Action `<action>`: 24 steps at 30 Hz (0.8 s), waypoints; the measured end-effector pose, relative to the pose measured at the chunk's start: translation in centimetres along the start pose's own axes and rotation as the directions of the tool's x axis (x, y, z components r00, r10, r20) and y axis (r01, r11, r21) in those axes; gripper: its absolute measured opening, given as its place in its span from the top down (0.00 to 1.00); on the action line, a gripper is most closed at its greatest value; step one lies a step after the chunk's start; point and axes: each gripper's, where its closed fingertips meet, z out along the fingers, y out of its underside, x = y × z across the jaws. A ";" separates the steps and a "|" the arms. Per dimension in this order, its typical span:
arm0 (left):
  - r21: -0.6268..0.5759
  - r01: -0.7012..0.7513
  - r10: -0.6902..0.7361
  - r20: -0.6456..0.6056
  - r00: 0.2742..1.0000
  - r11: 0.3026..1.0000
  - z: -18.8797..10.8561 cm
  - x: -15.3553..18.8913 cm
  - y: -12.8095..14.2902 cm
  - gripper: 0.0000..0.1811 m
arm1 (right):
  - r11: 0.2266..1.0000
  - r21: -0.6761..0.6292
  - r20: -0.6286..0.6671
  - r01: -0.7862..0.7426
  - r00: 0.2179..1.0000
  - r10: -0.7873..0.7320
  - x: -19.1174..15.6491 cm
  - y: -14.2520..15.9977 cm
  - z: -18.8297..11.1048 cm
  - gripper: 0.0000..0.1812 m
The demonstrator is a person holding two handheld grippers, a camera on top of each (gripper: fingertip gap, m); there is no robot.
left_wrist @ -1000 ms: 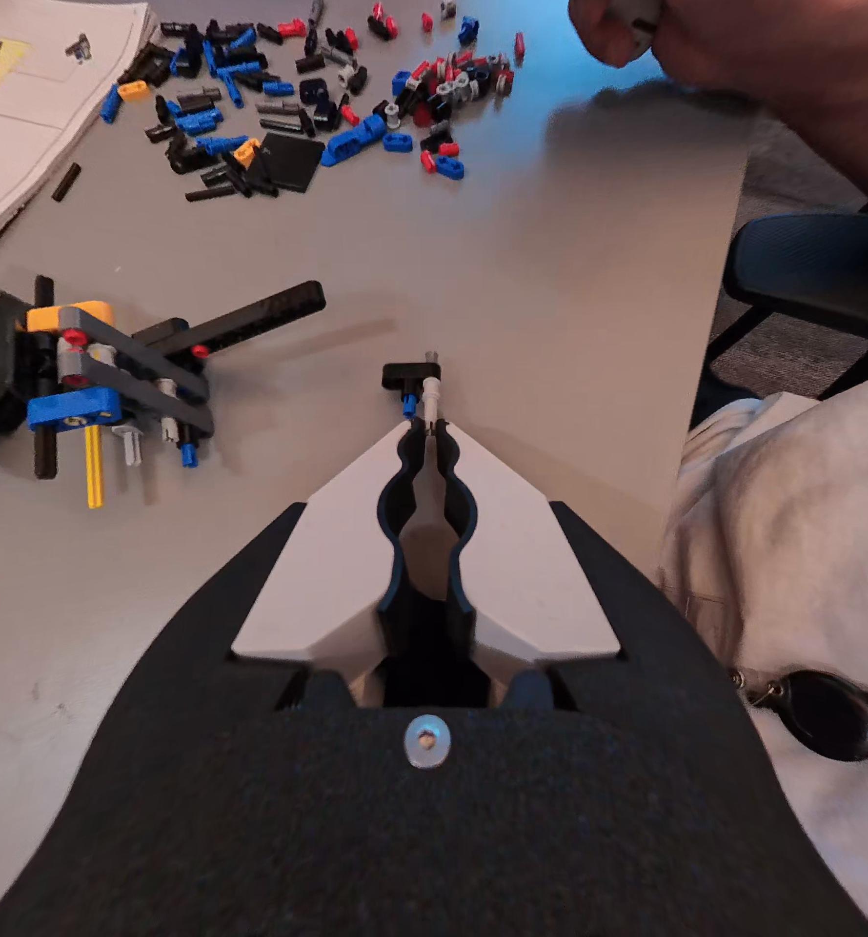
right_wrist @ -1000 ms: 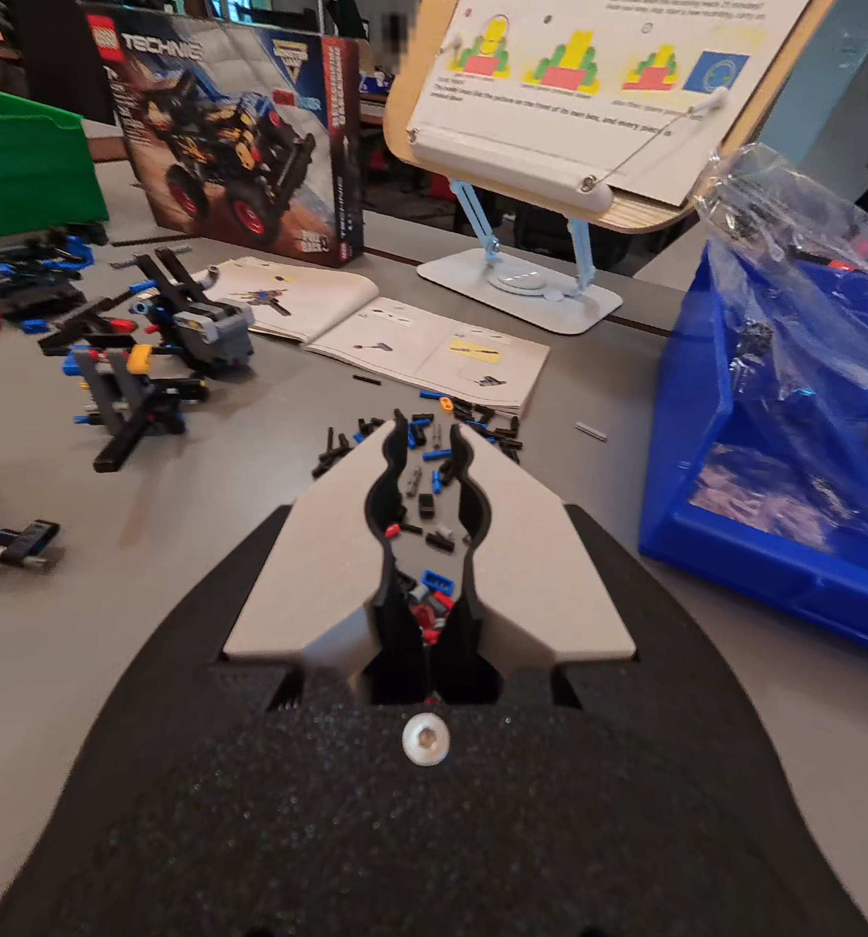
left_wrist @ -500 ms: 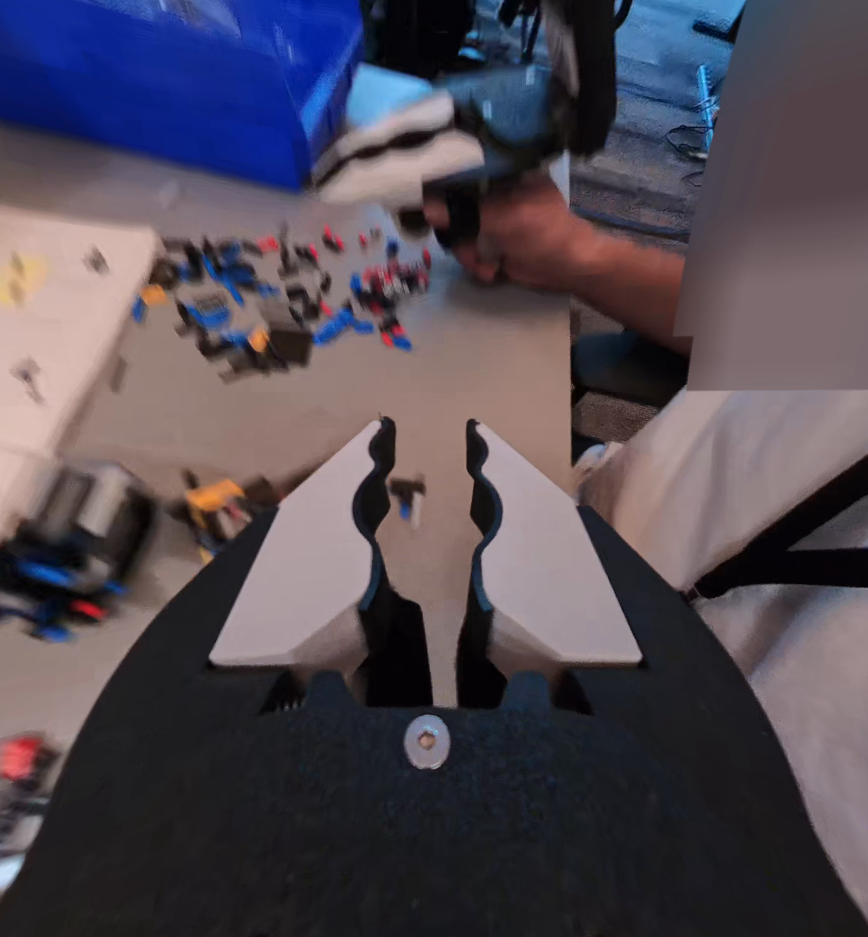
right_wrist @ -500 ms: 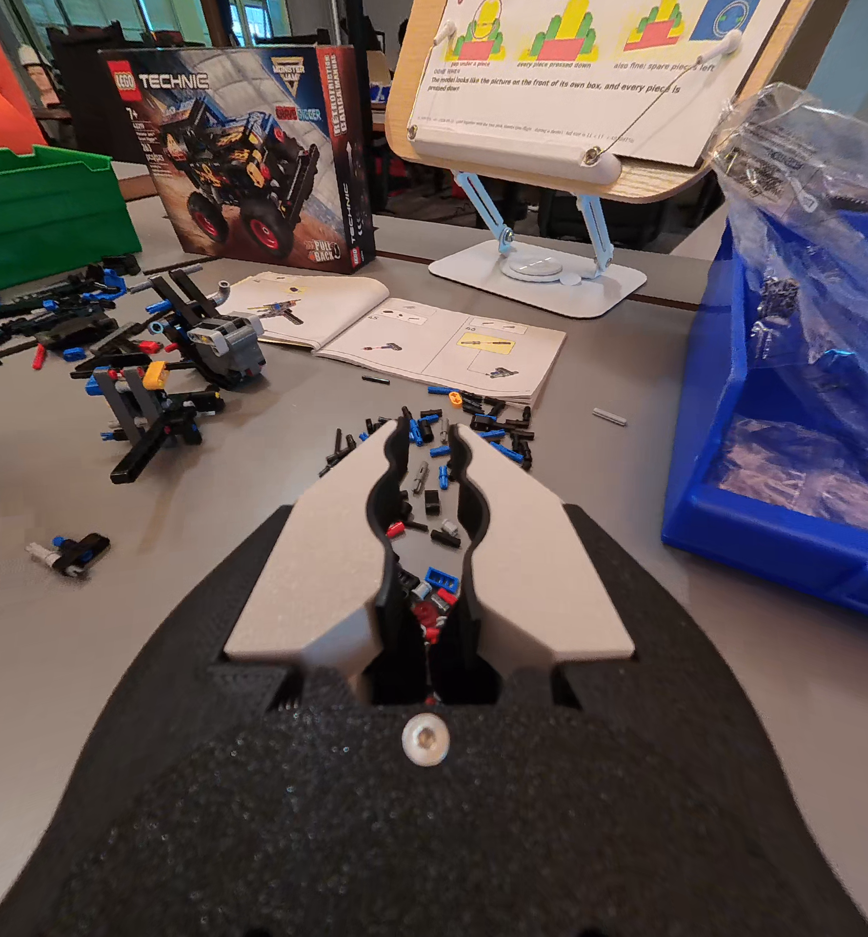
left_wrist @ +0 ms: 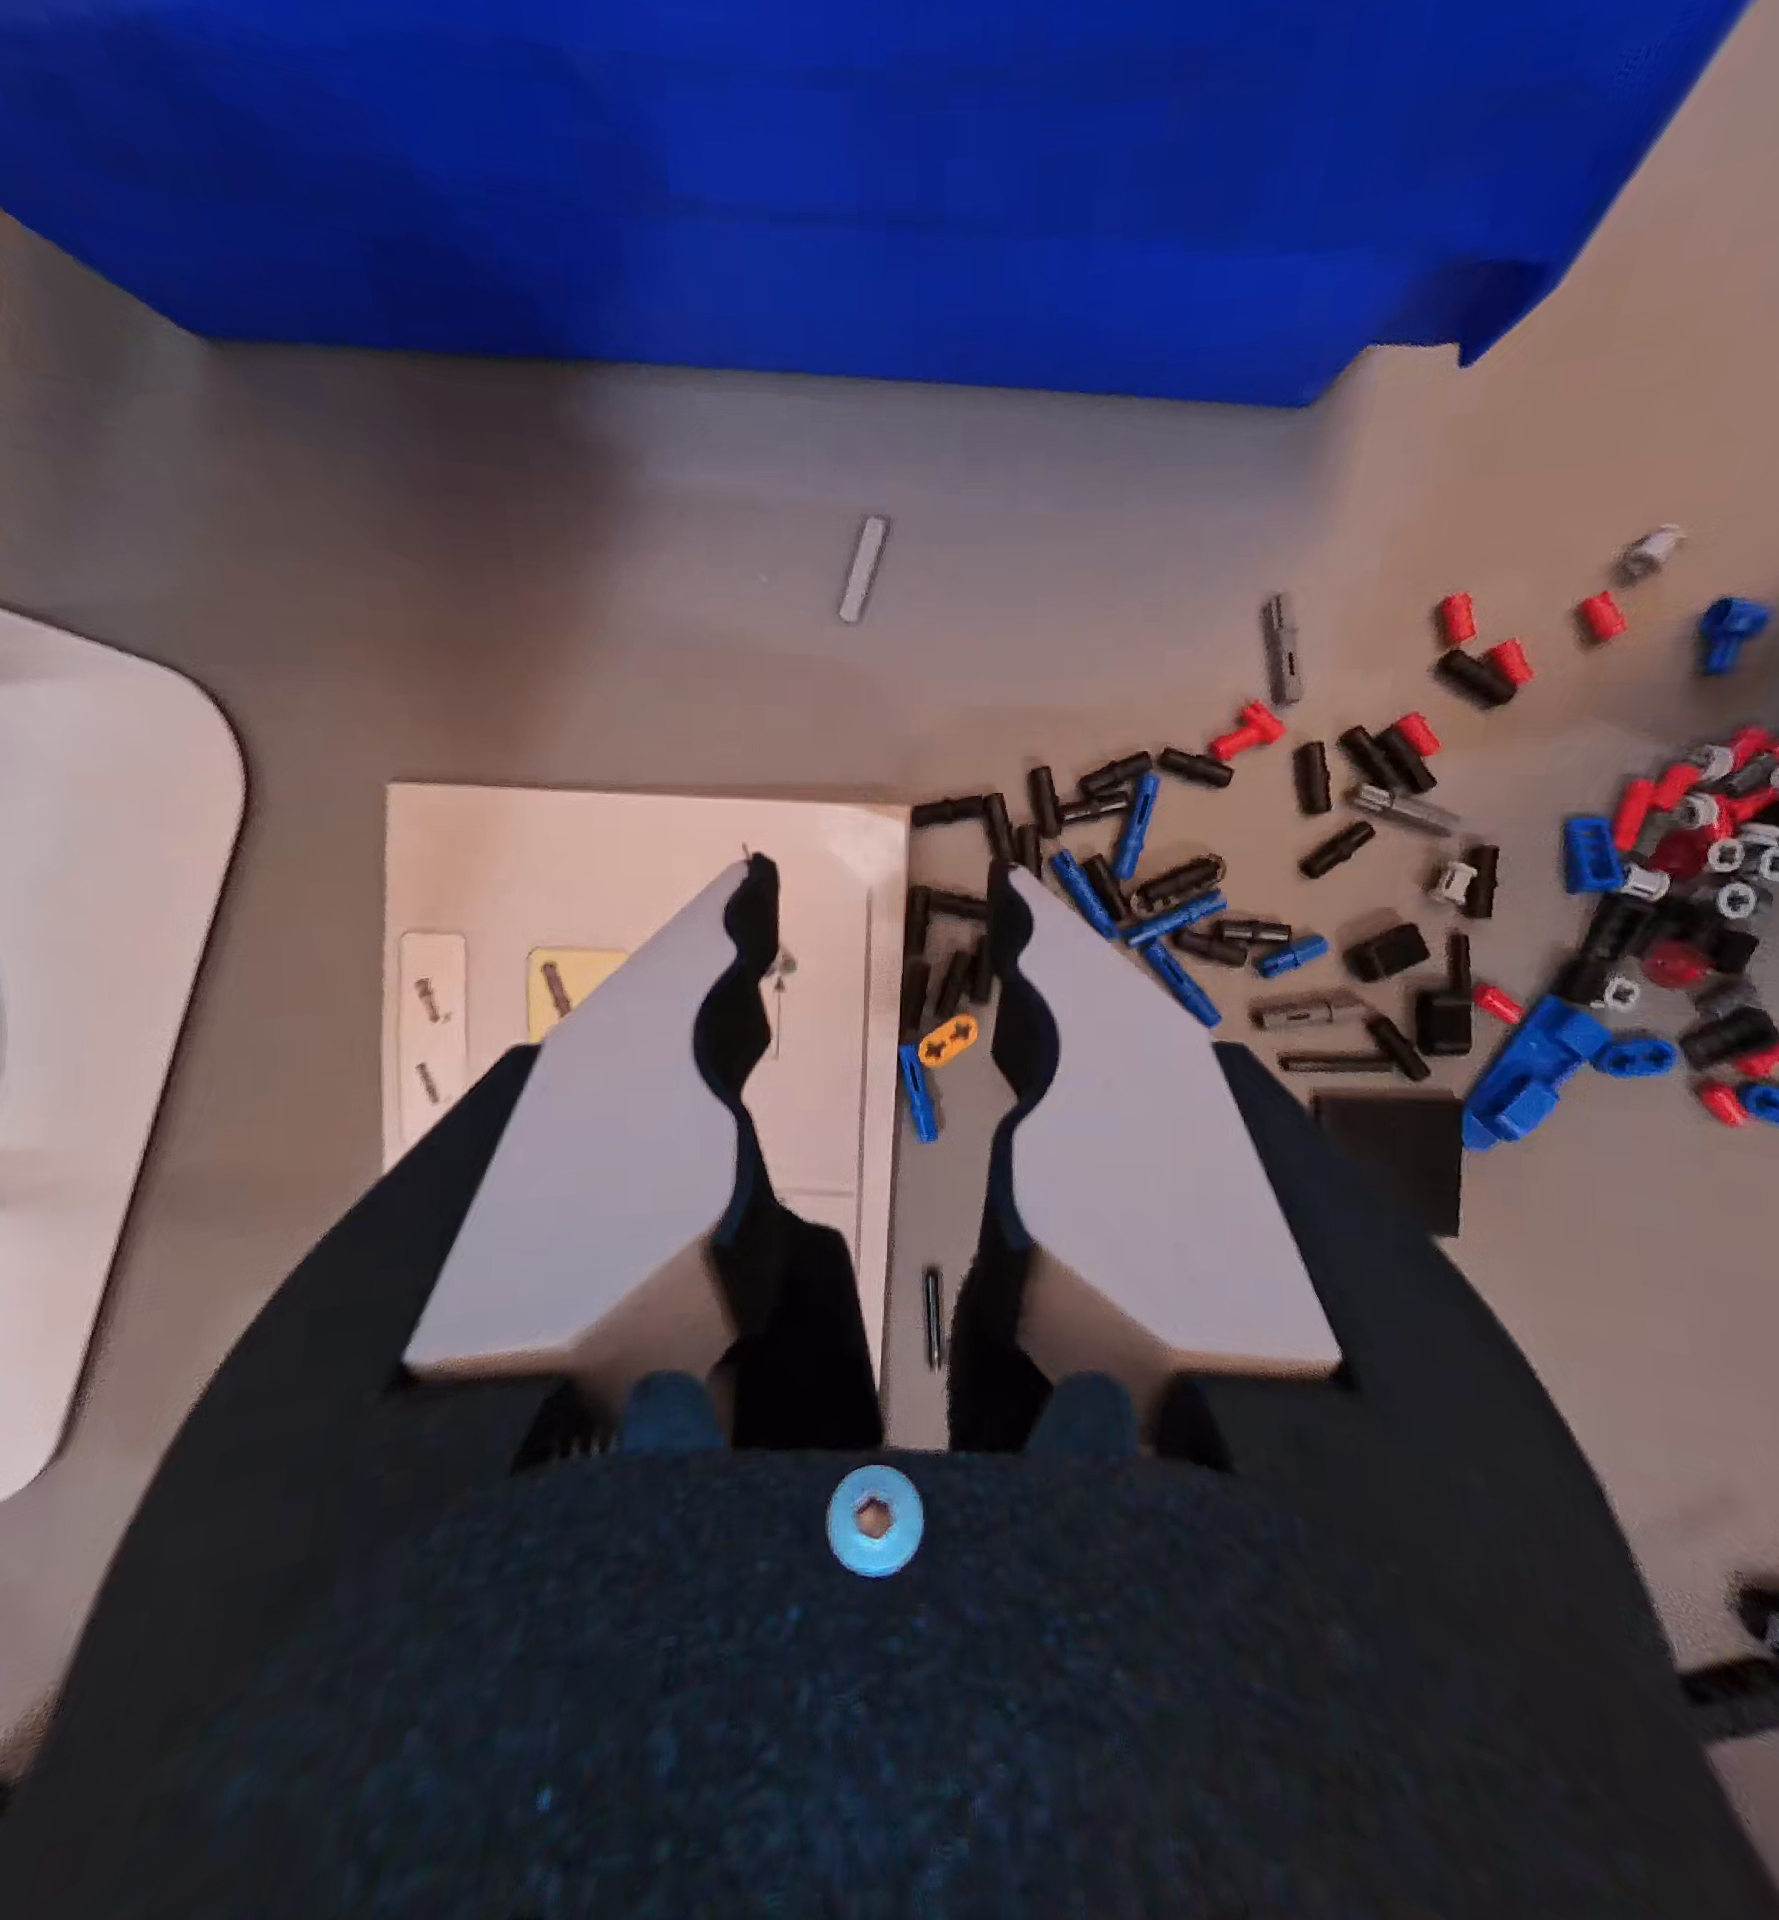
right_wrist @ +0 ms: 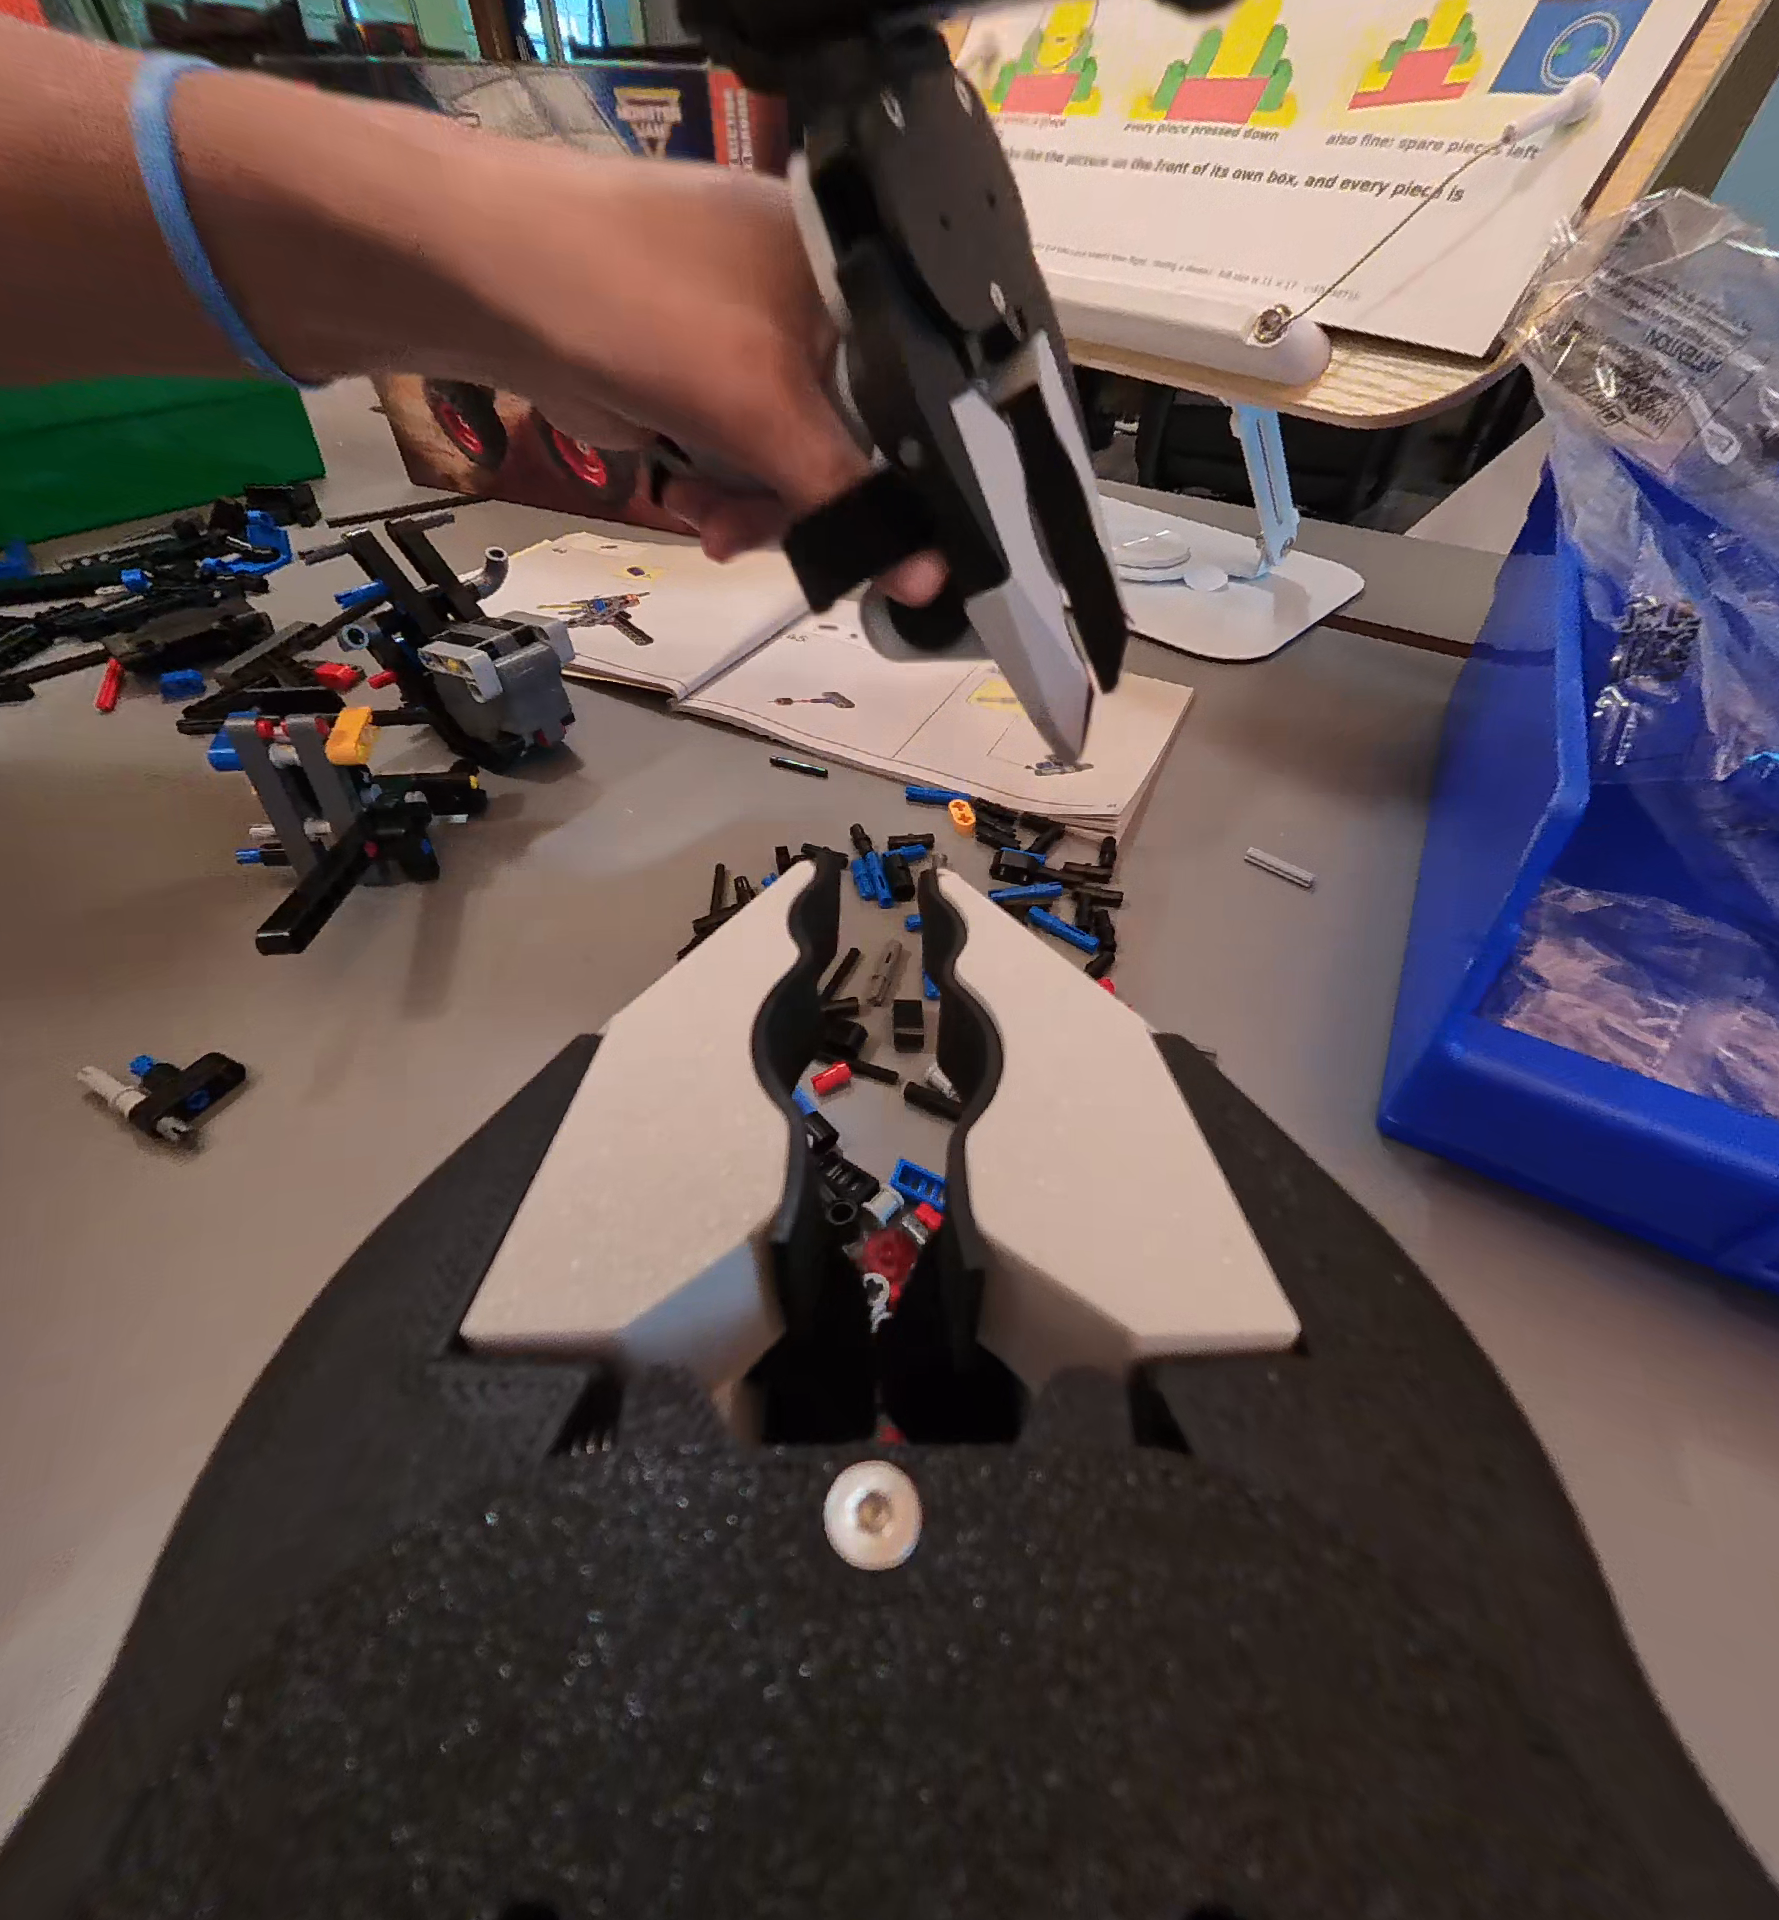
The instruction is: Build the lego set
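Note:
My left gripper (left_wrist: 880, 868) is open and empty, pointing down over the corner of the open instruction booklet (left_wrist: 573, 862) and the left edge of the pile of loose pieces (left_wrist: 1384, 914). A small orange piece (left_wrist: 947, 1039) lies between its fingers. In the right wrist view a hand holds the left gripper (right_wrist: 1067, 727) with its tips just above the booklet (right_wrist: 864, 675). My right gripper (right_wrist: 877, 871) is open and empty, low over the near part of the pile (right_wrist: 968, 883). The partial build (right_wrist: 345, 790) and a small black sub-assembly (right_wrist: 173, 1091) lie on the table at left.
A blue bin (right_wrist: 1591, 1039) with plastic bags stands at right; it also shows in the left wrist view (left_wrist: 864, 156). A white stand base (left_wrist: 64, 935) holds a board beyond the booklet. A green bin (right_wrist: 106, 457) and more parts lie far left. A grey axle (left_wrist: 861, 569) lies alone. My right tips are roughly 15 cm from the small black sub-assembly (right_wrist: 173, 1091). The partial build (right_wrist: 345, 790) is about 20 cm from both grippers' fingertips.
My left gripper has let go of the small black sub-assembly, opened, and swung over to the booklet and the pile. My right gripper has barely moved.

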 end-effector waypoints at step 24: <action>-0.040 -0.036 0.037 0.041 0.998 0.999 2.8 -1.4 0.5 0.82 | 0.999 -0.001 0.047 -0.047 0.998 0.047 -0.1 0.0 0.0 0.93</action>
